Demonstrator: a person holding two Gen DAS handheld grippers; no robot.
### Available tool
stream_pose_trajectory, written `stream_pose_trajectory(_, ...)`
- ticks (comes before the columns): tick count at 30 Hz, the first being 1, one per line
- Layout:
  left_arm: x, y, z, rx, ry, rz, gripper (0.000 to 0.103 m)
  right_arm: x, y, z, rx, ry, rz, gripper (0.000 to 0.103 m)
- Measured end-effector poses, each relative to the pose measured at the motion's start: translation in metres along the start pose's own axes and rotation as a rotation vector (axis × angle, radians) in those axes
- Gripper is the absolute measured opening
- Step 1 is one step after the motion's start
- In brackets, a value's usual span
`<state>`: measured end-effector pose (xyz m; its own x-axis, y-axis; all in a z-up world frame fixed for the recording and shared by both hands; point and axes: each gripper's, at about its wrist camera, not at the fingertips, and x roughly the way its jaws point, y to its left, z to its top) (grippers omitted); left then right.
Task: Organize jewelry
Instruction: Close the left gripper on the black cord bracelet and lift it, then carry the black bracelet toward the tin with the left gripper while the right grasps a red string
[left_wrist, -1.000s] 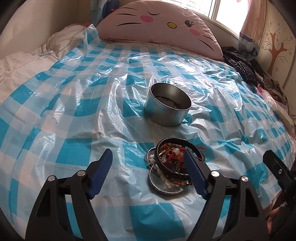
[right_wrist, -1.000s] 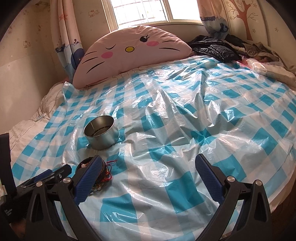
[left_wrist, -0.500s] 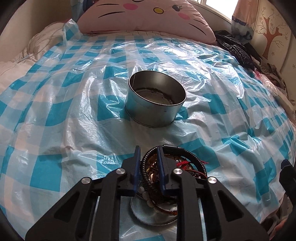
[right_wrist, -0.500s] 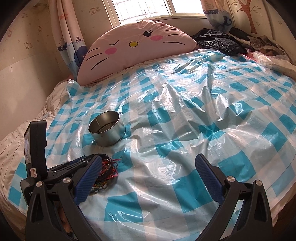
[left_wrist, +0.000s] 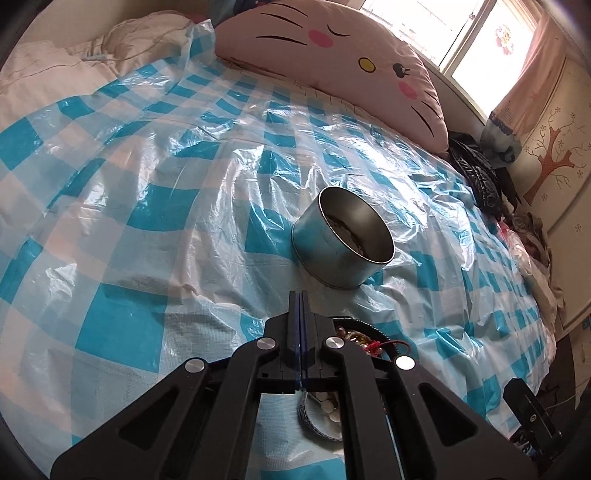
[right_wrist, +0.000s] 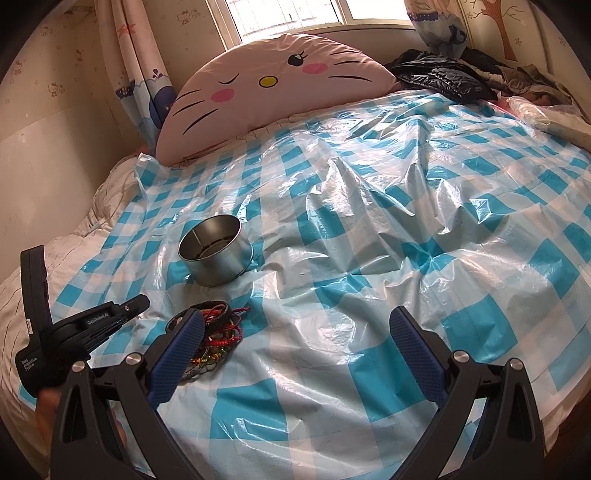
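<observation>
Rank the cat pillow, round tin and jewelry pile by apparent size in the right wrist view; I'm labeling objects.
1. cat pillow
2. round tin
3. jewelry pile, looks about tin-sized and partly hidden, so 2 and 3 are uncertain

My left wrist camera is looking down its gripper (left_wrist: 300, 306), close over the checked plastic sheet (left_wrist: 155, 206) and facing the cat pillow (left_wrist: 332, 48) and the window beyond. My right wrist camera is sitting further back and to the right, tilted down over the same sheet and facing the same pillow. Both are taking in the metal tin (left_wrist: 343, 251), the pile of bracelets (right_wrist: 218, 332) near it and the dark jacket (right_wrist: 443, 81), and the right view is also catching the left gripper itself.
</observation>
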<state>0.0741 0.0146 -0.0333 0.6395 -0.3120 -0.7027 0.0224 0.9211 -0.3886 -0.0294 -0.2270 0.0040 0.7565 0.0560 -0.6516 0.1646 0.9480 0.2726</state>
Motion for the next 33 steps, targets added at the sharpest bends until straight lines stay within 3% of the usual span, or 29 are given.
stream_pose_trajectory(3,0.011,-0.01,-0.004,0.046,0.043,-0.008,0.006,0.001,0.0,0.0,0.005,0.002,0.001,0.096)
stream_pose_trajectory(6,0.028,-0.017,-0.008,0.069,0.109,0.014,0.026,0.001,0.0,0.0,0.006,0.004,0.002,0.096)
stream_pose_trajectory(9,0.04,-0.02,-0.013,0.082,0.16,0.015,0.026,0.001,0.0,0.0,0.005,0.004,0.002,0.096)
stream_pose_trajectory(11,0.037,-0.025,-0.015,0.126,0.143,0.025,0.018,0.001,0.0,-0.001,0.006,0.005,0.004,0.096)
stream_pose_trajectory(13,0.032,-0.026,-0.014,0.123,0.132,-0.018,0.008,0.001,0.0,-0.001,0.009,0.004,0.005,0.096)
stream_pose_trajectory(20,0.004,0.011,-0.001,-0.106,0.016,-0.188,0.008,0.005,-0.002,0.0,0.021,0.027,0.039,0.096)
stream_pose_trajectory(24,-0.009,0.033,0.002,-0.195,-0.057,-0.141,0.008,0.021,0.007,0.0,-0.029,0.123,0.14,0.096)
stream_pose_trajectory(28,-0.008,0.042,0.004,-0.216,-0.067,-0.044,0.008,0.053,0.039,-0.003,-0.181,0.284,0.237,0.096)
stream_pose_trajectory(33,0.002,0.038,0.004,-0.158,-0.03,0.051,0.008,0.063,0.071,0.002,-0.328,0.271,0.293,0.096)
